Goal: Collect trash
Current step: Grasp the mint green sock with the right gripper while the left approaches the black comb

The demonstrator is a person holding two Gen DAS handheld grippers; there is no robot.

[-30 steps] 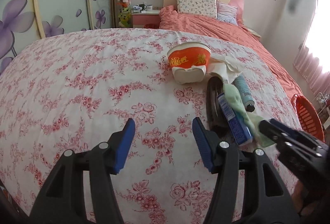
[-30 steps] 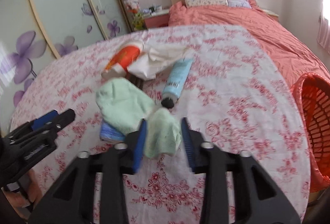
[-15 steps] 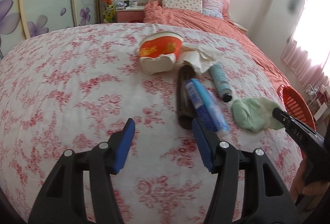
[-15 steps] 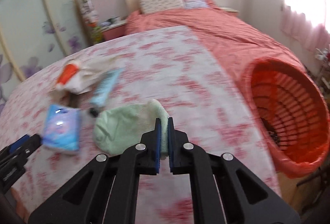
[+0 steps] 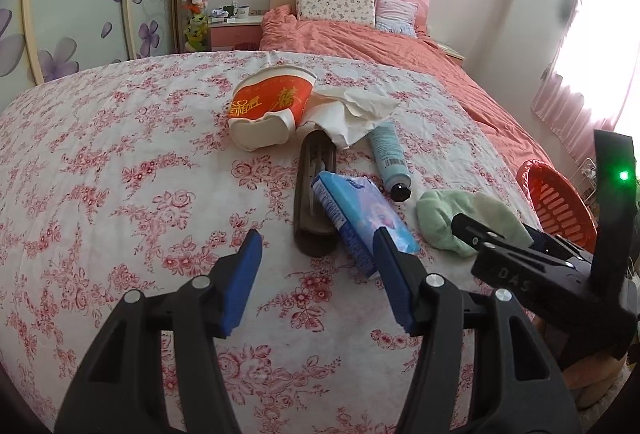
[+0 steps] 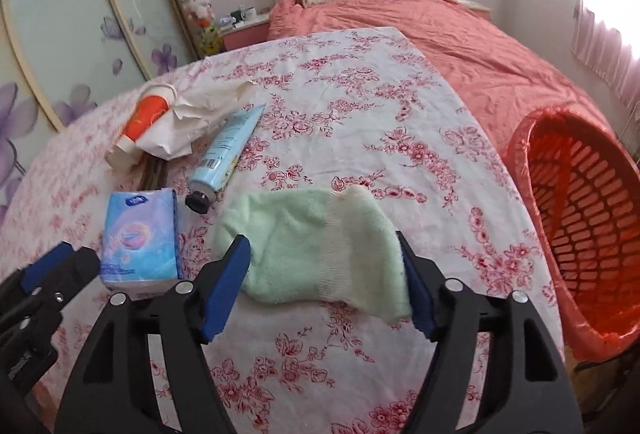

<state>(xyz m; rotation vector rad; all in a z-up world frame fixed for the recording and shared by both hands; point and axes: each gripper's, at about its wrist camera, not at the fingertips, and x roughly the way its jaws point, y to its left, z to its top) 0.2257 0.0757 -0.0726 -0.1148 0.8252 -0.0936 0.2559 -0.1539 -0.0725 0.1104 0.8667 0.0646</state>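
Trash items: lying grouped on the floral bedspread (image 6: 360,106), toward 10 o'clock in the right wrist view.
Green cloth (image 6: 320,246): flat on the bedspread, between the right gripper's blue pads; the right-hand edge is at or against the right pad, contact there cannot be confirmed.
Right gripper (image 6: 324,282): jaws have just been opening and now stand wide apart, cloth released between them.
Left gripper (image 5: 318,274): jaws apart, nothing between them; right pad overlaps the near corner of the tissue pack in view, contact not determinable.
Tissue pack (image 6: 138,238): blue, at 9 o'clock of the green cloth, just beside it.
Blue tube (image 6: 226,154): black cap toward the camera, at 11 o'clock of the cloth, near the tissue pack's far corner.
Paper cup (image 5: 270,106): orange and white, crushed, on its side, at 12 o'clock of the group.
Crumpled paper (image 5: 352,110): touching the cup's right side, overlapping the dark case.
Dark case (image 5: 314,194): long, lying under the tissue pack's left edge.
Orange basket (image 6: 584,226): off the bed edge at 3 o'clock, lined with an orange bag.
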